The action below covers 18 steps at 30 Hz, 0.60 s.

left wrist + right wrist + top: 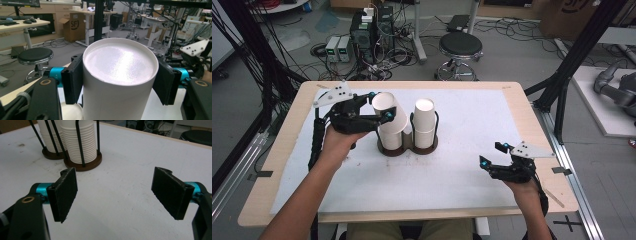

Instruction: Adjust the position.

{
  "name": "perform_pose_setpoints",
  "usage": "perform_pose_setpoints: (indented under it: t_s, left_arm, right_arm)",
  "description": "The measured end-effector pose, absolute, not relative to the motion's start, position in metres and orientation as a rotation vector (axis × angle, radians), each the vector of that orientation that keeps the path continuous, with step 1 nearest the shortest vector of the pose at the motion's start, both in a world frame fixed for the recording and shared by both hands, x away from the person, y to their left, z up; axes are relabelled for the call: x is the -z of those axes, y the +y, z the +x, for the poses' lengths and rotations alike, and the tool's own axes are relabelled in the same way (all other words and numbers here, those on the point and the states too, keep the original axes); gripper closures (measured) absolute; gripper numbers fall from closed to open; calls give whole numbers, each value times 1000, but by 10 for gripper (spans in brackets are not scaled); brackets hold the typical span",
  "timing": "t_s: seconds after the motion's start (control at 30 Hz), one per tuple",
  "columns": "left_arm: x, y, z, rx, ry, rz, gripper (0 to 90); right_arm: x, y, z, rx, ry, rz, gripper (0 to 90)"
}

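Here, a wooden table (282, 145) covered by a white mat (472, 125) takes up most of the high view, with a black stool (460, 47) and tangled cables on the floor beyond it. Near the middle of the mat stands a dark double cup holder (408, 146) with thin black upright rods, and a stack of white paper cups (424, 122) sits upright in its right-hand ring. Over the left-hand ring, the left gripper (379, 107) clamps a white paper cup (388, 112) by its sides, just below the rim; both black pads press flat against the cup wall (the left gripper view shows this plainly (120, 82)). That cup leans to the left, mouth up, above the stack in the left ring; whether it touches the cups beneath I cannot tell. The right gripper (493, 154) hovers low over the mat near the table's right front, well apart from the holder, its jaws spread wide with nothing between them.
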State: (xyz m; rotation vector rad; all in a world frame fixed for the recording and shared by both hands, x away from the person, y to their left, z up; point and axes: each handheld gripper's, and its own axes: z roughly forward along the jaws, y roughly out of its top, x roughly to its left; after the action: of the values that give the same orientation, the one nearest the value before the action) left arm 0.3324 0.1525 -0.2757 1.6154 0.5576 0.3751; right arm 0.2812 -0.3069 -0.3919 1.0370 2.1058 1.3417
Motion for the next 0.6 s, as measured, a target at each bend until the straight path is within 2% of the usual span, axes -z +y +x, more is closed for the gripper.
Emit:
perform_pose_setpoints:
  t_s: [0.6]
  left_arm:
    - [319, 140, 308, -269, 501, 1679, 335]
  right_arm:
    - [392, -276, 282, -1487, 2281, 883, 207]
